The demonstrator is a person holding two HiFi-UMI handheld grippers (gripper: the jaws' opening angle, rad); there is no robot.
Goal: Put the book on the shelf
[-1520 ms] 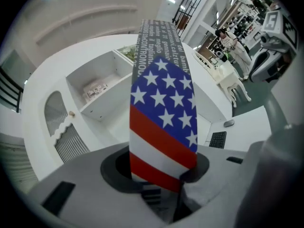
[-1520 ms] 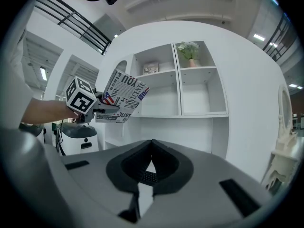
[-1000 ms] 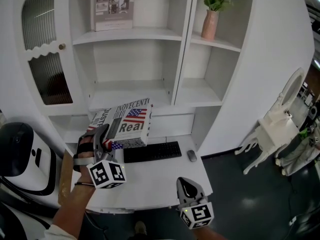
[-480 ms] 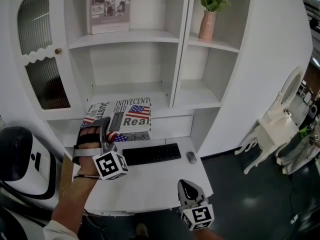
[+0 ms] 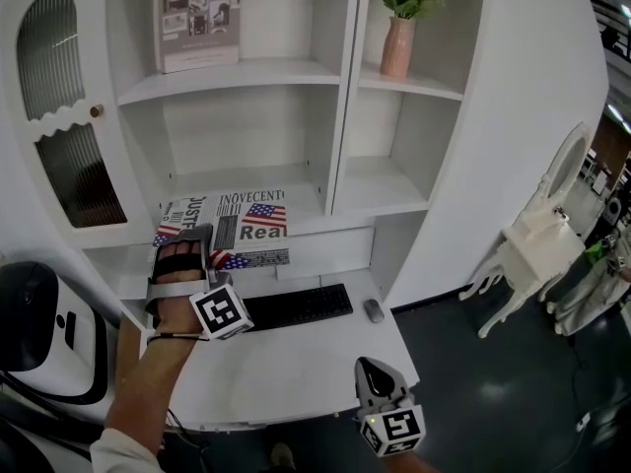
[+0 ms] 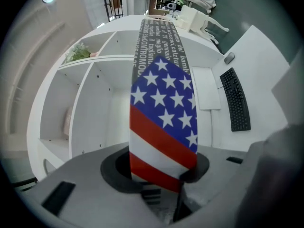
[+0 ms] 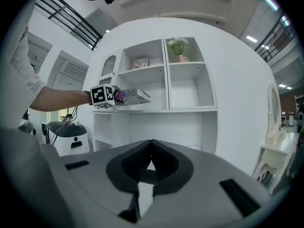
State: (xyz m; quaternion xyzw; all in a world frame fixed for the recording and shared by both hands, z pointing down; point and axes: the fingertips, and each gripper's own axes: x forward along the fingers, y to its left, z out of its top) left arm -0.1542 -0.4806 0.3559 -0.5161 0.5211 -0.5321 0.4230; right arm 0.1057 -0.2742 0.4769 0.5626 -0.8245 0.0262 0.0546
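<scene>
Left gripper [image 5: 195,256] clenched on flat rectangular book [image 5: 246,227], flag-print cover, at smooth white shelf [image 5: 251,177]; right gripper [image 5: 373,371], matte grey, jaws pressed together, empty.

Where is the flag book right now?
In the head view the book is left of centre, held flat in the left tongs at the front edge of the lower shelf, above the keyboard.

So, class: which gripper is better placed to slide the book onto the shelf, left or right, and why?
Left. The left gripper is shut on the flag-covered book, right at the front of the lower shelf. The right gripper hangs low over the desk edge, jaws together and empty.
</scene>
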